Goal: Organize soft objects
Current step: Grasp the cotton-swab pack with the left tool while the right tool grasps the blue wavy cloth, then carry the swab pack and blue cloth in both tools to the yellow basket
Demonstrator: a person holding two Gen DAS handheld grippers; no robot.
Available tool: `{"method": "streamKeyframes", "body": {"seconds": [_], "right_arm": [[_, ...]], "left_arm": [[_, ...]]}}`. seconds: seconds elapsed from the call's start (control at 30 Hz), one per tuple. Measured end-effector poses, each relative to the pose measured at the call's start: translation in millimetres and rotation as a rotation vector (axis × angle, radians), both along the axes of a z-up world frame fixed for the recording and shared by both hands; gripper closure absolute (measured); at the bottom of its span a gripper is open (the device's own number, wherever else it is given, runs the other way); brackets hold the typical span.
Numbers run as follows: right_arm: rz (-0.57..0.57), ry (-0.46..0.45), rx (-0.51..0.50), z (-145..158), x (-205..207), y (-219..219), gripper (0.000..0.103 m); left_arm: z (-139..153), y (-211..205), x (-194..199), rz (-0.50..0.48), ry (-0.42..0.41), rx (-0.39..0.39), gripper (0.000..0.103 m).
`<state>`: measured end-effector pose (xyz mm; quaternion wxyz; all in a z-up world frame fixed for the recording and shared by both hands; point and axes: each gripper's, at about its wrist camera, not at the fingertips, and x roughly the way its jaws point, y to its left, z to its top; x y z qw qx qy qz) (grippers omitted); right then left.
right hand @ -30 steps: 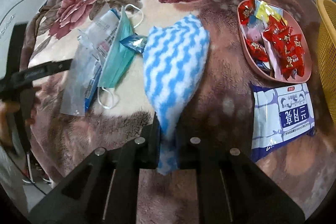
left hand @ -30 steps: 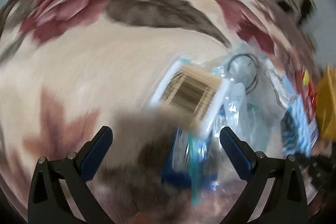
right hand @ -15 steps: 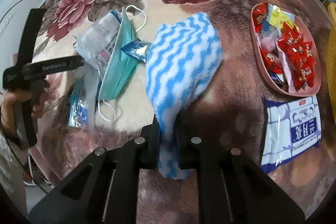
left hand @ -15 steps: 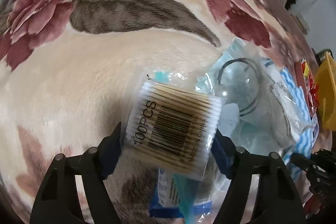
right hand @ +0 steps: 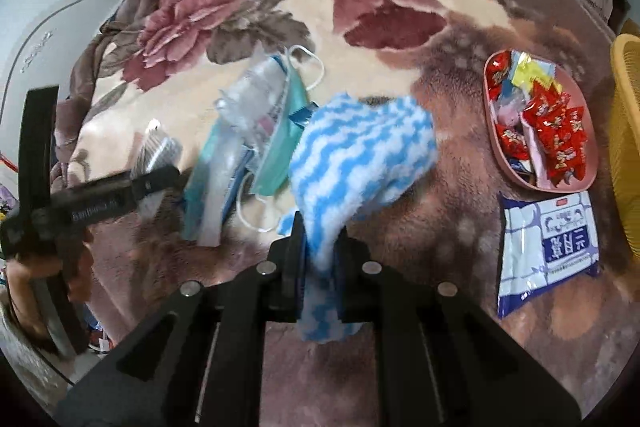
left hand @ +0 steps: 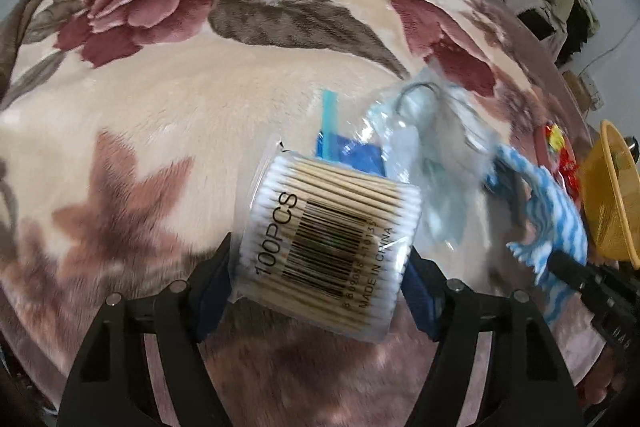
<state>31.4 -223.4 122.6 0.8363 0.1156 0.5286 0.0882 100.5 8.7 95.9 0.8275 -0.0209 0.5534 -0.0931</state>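
- Left wrist view: the left gripper (left hand: 320, 267) is clamped on a clear pack of cotton swabs (left hand: 332, 239), its blue pads pressing the pack's two ends; the jaws closed in on it within the last second and have stood steady on it since.
- The pack hangs above a floral blanket (left hand: 160, 115) that covers the surface; which kind of furniture lies beneath cannot be told.
- Just beyond the pack, on the blanket, lie a blue packet (left hand: 360, 155) and a clear bag with a face mask (left hand: 432, 163), both blurred.
- Right wrist view: the right gripper (right hand: 320, 247) is pinched tight on a blue-and-white fuzzy cloth (right hand: 360, 155), which rises from the jaws and droops over to the right.
- To the left of the cloth a green face mask (right hand: 280, 155) lies on the blanket.
- At far right sit a pink tray (right hand: 496, 143) of wrapped sweets, a wet-wipes pack (right hand: 552, 247) nearer, and a yellow basket (right hand: 626, 131) at the edge.
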Motion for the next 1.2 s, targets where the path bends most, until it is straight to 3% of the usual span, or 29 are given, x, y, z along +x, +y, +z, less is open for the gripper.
{"method": "streamKeyframes", "body": {"seconds": [0.57,1.2], "right_arm": [[-0.028,-0.086,0.025,45,-69,-16,0.092],[-0.145,-0.166,0.053,73,-114,-84,0.092]], "left_arm": [[54,-52,-90,-0.056,-0.083,0.037,0.027],[78,-131,-108,-0.154,-0.109,0.046,0.027]]}}
